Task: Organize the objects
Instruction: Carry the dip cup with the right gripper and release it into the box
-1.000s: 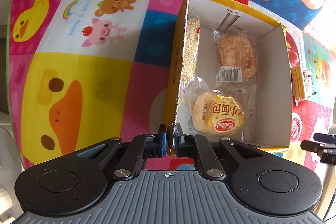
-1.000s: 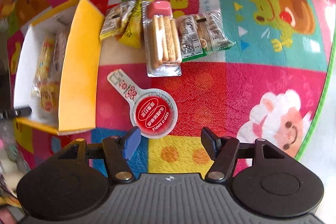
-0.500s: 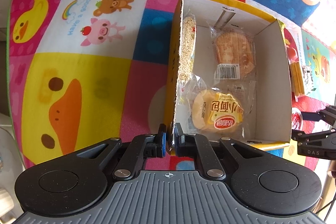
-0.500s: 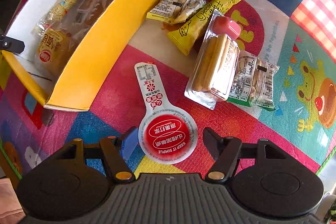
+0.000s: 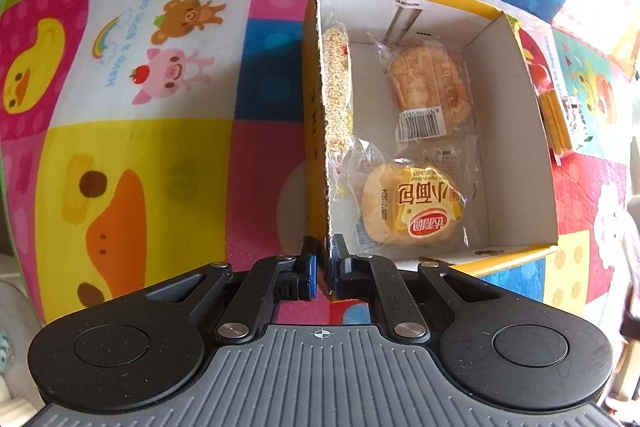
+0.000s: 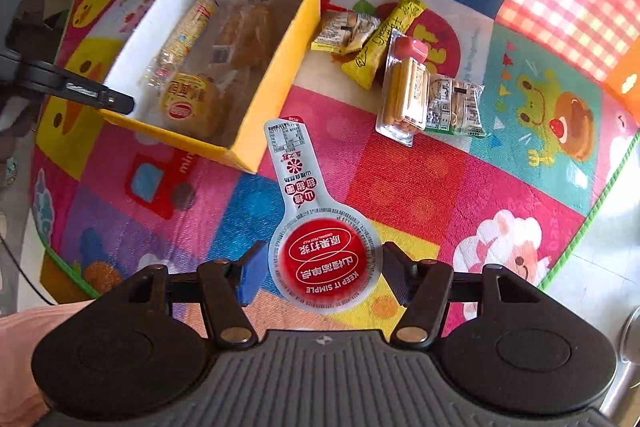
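Yellow cardboard box (image 5: 516, 255) sits on the cartoon play mat (image 5: 120, 147), its near-left corner pinched by the left gripper (image 5: 323, 267). Right gripper (image 6: 320, 273) clasps the red round-headed spoon-shaped snack pack (image 6: 326, 263) right of the box.

Both grippers share one build: the left gripper (image 5: 320, 267) and right gripper (image 6: 322, 271) have black linkage arms, silver pivot screws, blue pads and a ribbed grey housing behind them.
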